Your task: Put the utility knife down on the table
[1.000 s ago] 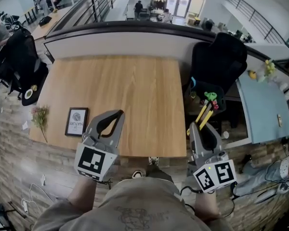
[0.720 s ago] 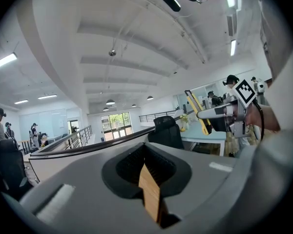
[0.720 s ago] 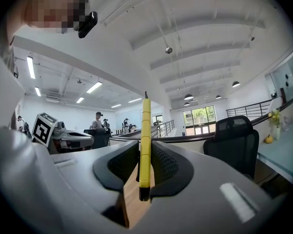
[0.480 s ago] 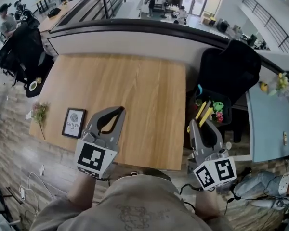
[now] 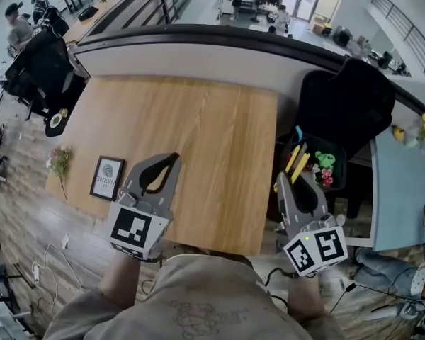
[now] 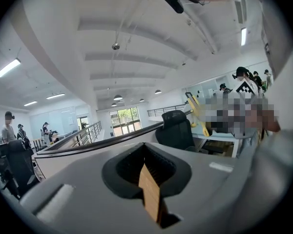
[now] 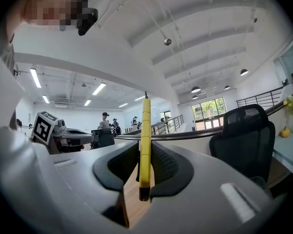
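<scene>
A yellow utility knife point(image 7: 145, 140) stands upright between the jaws of my right gripper point(image 7: 141, 150), which is shut on it. In the head view that gripper point(image 5: 286, 181) hangs just off the right edge of the wooden table point(image 5: 198, 126), with the knife point(image 5: 300, 167) sticking out past its tips. My left gripper point(image 5: 171, 159) sits over the table's near part, shut with nothing in it. In the left gripper view its tips point(image 6: 144, 146) meet, and the knife point(image 6: 198, 113) shows at the right.
A small framed picture point(image 5: 108, 178) and a dried flower sprig point(image 5: 59, 163) lie near the table's left edge. A black office chair point(image 5: 343, 112) with coloured toys point(image 5: 324, 163) on its seat stands right of the table, beside a grey-blue desk point(image 5: 404, 190). A railing runs behind.
Both grippers have moved forward together towards the table, and the left one now reaches farther over its near edge. The knife stays in the right gripper's jaws.
</scene>
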Action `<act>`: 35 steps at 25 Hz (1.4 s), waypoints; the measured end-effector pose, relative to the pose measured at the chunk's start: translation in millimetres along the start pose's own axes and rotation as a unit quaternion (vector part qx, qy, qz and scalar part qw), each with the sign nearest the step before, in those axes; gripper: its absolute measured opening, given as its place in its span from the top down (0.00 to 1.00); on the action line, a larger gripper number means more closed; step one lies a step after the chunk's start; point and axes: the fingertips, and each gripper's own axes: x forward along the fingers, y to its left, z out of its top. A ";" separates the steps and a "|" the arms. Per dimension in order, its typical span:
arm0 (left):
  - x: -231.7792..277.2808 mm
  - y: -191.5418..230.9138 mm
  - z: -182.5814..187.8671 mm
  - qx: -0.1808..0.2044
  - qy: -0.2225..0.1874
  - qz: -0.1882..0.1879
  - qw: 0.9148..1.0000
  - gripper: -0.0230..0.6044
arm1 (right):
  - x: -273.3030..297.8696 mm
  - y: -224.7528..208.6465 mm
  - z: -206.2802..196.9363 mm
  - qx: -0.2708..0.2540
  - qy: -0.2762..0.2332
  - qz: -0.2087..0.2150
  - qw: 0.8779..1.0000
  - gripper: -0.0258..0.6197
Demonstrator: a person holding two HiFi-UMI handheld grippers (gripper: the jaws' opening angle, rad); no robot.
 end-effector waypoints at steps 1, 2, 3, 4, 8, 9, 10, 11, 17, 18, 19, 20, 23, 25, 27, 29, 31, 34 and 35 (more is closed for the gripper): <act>2.8 -1.0 -0.3 0.004 -0.001 0.001 1.000 0.96 | 1.2 -3.6 -1.9 0.001 0.002 0.002 1.000 0.83; 5.2 -2.0 -1.4 0.004 0.001 0.002 1.000 0.96 | 2.6 -6.7 -4.0 0.003 0.003 0.003 1.000 0.83; 7.0 -3.1 -3.1 0.001 0.005 0.003 1.000 0.96 | 4.1 -9.1 -6.0 0.004 0.005 0.004 1.000 0.83; 8.5 -3.8 -5.0 -0.003 0.010 0.003 1.000 0.96 | 5.6 -10.9 -7.7 0.006 0.007 0.004 1.000 0.83; 13.9 -1.1 -9.4 -0.008 0.017 -0.002 1.000 0.96 | 12.1 -13.4 -11.9 0.010 0.014 0.002 1.000 0.83; 14.9 0.8 -10.0 -0.008 0.018 -0.002 1.000 0.96 | 13.6 -13.2 -12.9 0.010 0.016 0.001 1.000 0.83; 15.8 2.9 -10.4 -0.006 0.016 -0.004 1.000 0.96 | 15.2 -12.8 -14.0 0.011 0.019 -0.001 1.000 0.83; 17.0 5.3 -10.5 -0.002 0.014 -0.007 1.000 0.96 | 16.7 -12.1 -15.0 0.011 0.022 -0.002 1.000 0.83; 20.8 21.7 -20.0 -0.016 0.017 -0.022 0.999 0.96 | 28.0 -3.5 -26.0 0.014 0.036 -0.014 0.999 0.83; 21.4 25.9 -21.9 -0.014 0.014 -0.025 0.999 0.96 | 31.4 -1.5 -27.9 0.014 0.039 -0.017 0.999 0.83; 22.6 30.4 -23.3 -0.009 0.010 -0.029 0.999 0.96 | 35.3 0.4 -29.4 0.013 0.043 -0.020 0.999 0.83; 23.7 34.4 -24.6 -0.008 0.007 -0.032 0.999 0.96 | 39.1 2.3 -30.7 0.009 0.046 -0.024 0.999 0.83; 25.3 44.7 -28.7 -0.018 0.002 -0.034 0.999 0.96 | 49.9 6.5 -36.3 -0.002 0.062 -0.029 0.998 0.83; 27.5 52.3 -33.3 -0.019 0.000 -0.035 0.999 0.96 | 59.0 6.4 -41.5 -0.007 0.074 -0.031 0.997 0.83; 31.7 60.6 -40.4 -0.022 0.005 -0.036 0.999 0.96 | 71.3 4.0 -46.8 -0.013 0.084 -0.034 0.996 0.83; 37.2 71.4 -46.8 -0.022 0.012 -0.037 0.999 0.96 | 87.8 2.3 -49.5 -0.019 0.091 -0.034 0.995 0.83; 43.3 84.1 -49.6 -0.020 0.015 -0.038 0.999 0.96 | 107.2 3.7 -46.8 -0.026 0.090 -0.030 0.995 0.83; 55.7 103.7 -50.4 -0.016 0.008 -0.037 0.999 0.96 | 140.9 5.5 -43.2 -0.048 0.095 -0.021 0.994 0.83; 60.6 109.9 -50.8 -0.014 0.005 -0.036 0.999 0.96 | 153.1 4.9 -43.9 -0.058 0.100 -0.018 0.993 0.83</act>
